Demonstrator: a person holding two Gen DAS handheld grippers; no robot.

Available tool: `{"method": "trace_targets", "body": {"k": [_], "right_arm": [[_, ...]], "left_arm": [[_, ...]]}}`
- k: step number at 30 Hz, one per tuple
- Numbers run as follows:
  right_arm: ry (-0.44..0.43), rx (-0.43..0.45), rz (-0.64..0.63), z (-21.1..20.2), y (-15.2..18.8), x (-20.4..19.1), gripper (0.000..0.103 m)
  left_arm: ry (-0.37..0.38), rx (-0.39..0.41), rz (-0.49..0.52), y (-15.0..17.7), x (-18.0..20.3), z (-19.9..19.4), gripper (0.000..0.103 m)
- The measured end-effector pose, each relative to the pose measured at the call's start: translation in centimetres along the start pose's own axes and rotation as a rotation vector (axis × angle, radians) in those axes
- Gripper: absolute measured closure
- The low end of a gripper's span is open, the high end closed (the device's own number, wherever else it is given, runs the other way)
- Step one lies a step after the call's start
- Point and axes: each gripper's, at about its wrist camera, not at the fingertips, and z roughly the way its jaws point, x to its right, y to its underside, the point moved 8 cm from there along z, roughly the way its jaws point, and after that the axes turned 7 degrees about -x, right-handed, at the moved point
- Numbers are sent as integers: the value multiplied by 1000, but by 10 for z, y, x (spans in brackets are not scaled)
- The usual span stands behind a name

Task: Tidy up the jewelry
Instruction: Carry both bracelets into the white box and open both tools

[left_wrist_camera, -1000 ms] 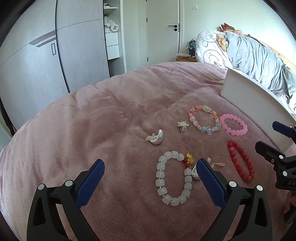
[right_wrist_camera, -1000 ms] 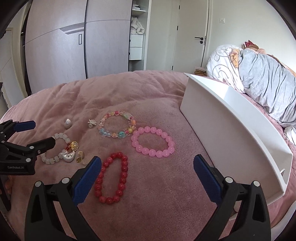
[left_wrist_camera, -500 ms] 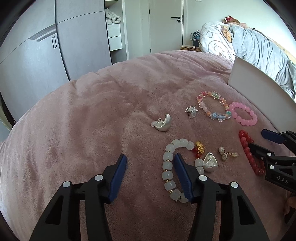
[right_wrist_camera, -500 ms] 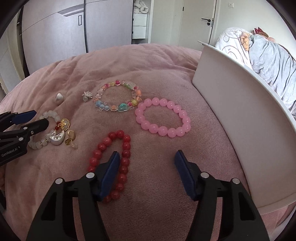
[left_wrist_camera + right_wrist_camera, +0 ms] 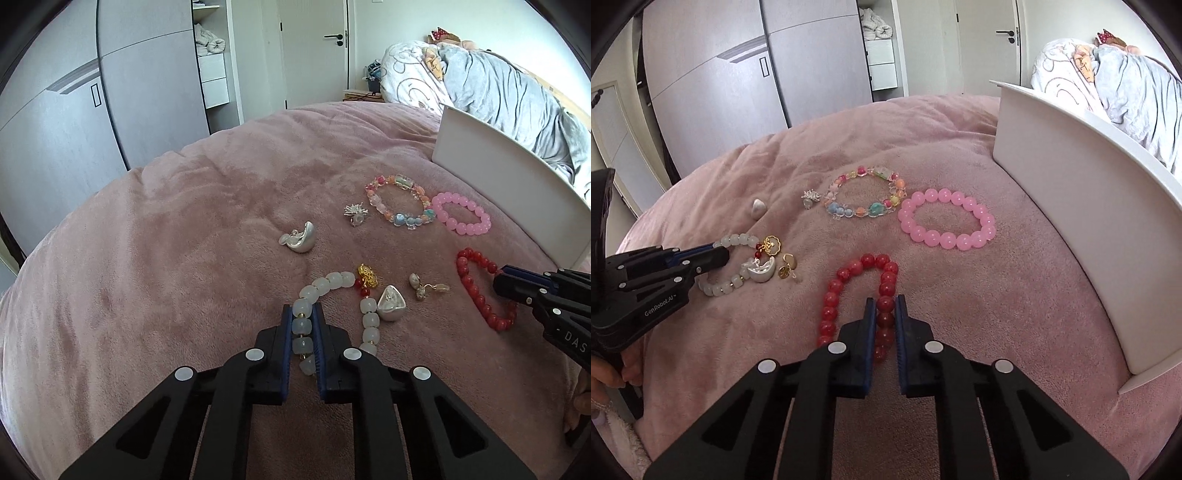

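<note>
left hand-held gripper [image 5: 303, 321] now clamping white bracelet [image 5: 334, 282]; right hand-held gripper [image 5: 885, 317] apparently clamping red bracelet [image 5: 862, 280]

The setting is a home bedroom: the work surface is a bed covered with a pink plush blanket [image 5: 184, 236], and a rumpled grey duvet [image 5: 509, 96] with a printed pillow [image 5: 410, 70] is heaped at the far right. Along the far left wall stands a grey built-in wardrobe [image 5: 92, 110] with an open shelf niche holding folded towels [image 5: 208, 40] (white drawers sit below it), and a white interior door [image 5: 314, 48] with a dark lever handle is closed at the far centre. Daylight falls across the bedding from the right.
</note>
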Motion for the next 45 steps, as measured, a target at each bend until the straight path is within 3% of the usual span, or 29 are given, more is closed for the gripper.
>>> {"method": "trace_targets", "body": {"k": [7, 14, 21, 28, 36, 42, 45], "right_arm": [[-22, 67, 28, -33, -11, 12, 93], [-19, 175, 18, -84, -46, 25, 92], [10, 268, 24, -143, -85, 56, 92], [95, 330, -7, -191, -123, 96, 92], [143, 350, -4, -217, -155, 147, 92], [164, 316, 3, -205, -155, 179, 92], [141, 287, 35, -188, -149, 197, 92]], "left_arm": [[51, 40, 21, -6, 17, -31, 88], [91, 69, 25, -28, 34, -60, 88], [113, 147, 77, -74, 57, -98, 88], [166, 212, 117, -133, 90, -127, 88], [243, 209, 198, -196, 161, -122, 88], [330, 155, 237, -229, 224, -95, 88], [340, 116, 260, -240, 250, -76, 88]]}}
